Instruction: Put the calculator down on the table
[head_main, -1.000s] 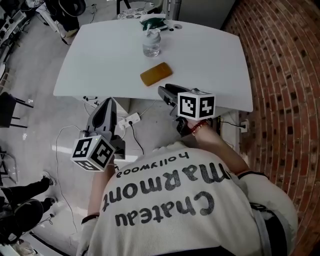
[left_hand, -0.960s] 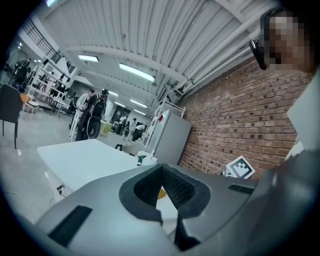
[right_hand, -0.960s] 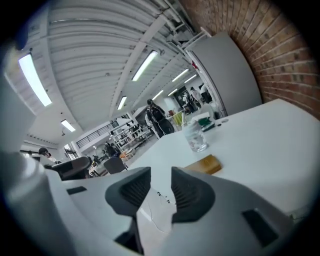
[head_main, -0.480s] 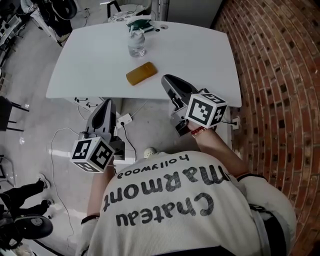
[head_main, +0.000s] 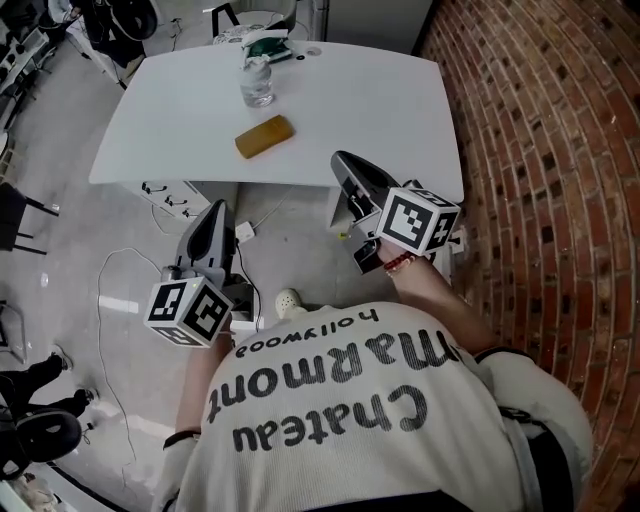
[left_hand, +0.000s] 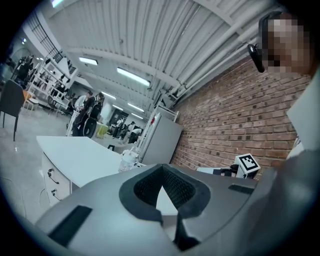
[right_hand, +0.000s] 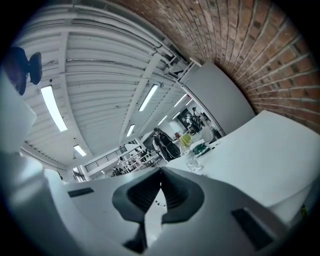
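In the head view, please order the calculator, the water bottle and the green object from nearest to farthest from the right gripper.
1. Calculator, on the near part of the table, left of the right gripper.
2. Water bottle, farther back, beyond the calculator.
3. Green object, at the table's far edge.

Occlusions and unreadables, all three views

Calculator on the counter: too small to read keys or face. Green item at the far edge: can't identify. How the left hand-held gripper and right hand-held gripper are gripped is hidden under their marker cubes. In each gripper view its own housing blocks the lower frame, with the water bottle partly behind it. Dark shape is cut off by the frame edge.
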